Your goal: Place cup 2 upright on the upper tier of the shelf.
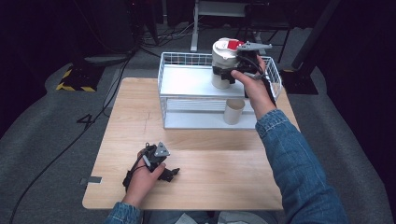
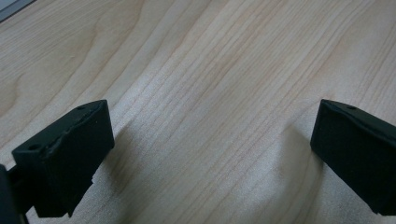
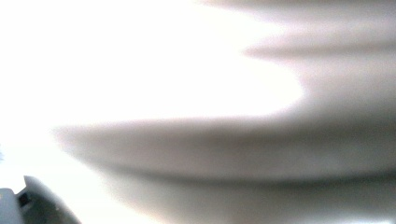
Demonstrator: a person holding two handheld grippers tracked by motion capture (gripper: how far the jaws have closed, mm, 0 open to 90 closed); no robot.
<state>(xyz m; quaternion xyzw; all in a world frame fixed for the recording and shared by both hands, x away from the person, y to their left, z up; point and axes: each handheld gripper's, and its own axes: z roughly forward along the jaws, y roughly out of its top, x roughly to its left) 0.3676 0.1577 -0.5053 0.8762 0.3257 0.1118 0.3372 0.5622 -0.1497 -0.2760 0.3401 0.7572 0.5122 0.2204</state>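
Note:
A white canister (image 1: 224,58) with a red patch on its lid stands upright at the right end of the top shelf of a white wire rack (image 1: 187,81). My right gripper (image 1: 223,73) reaches in from the right at the canister's lower half. Its black jaws stand wide on either side of the canister, which lies between them. In the right gripper view a blurred white wall of the canister (image 3: 187,93) sits very close to the camera. My left gripper (image 1: 170,173) rests on the wooden table (image 1: 210,182) near its front edge. It is open (image 2: 210,154) with only bare wood between its jaws.
A beige paper cup (image 1: 233,111) stands on the rack's lower shelf, below the canister. The rack sits at the table's far side, right of centre. Dark floor with cables and a stand surrounds the table.

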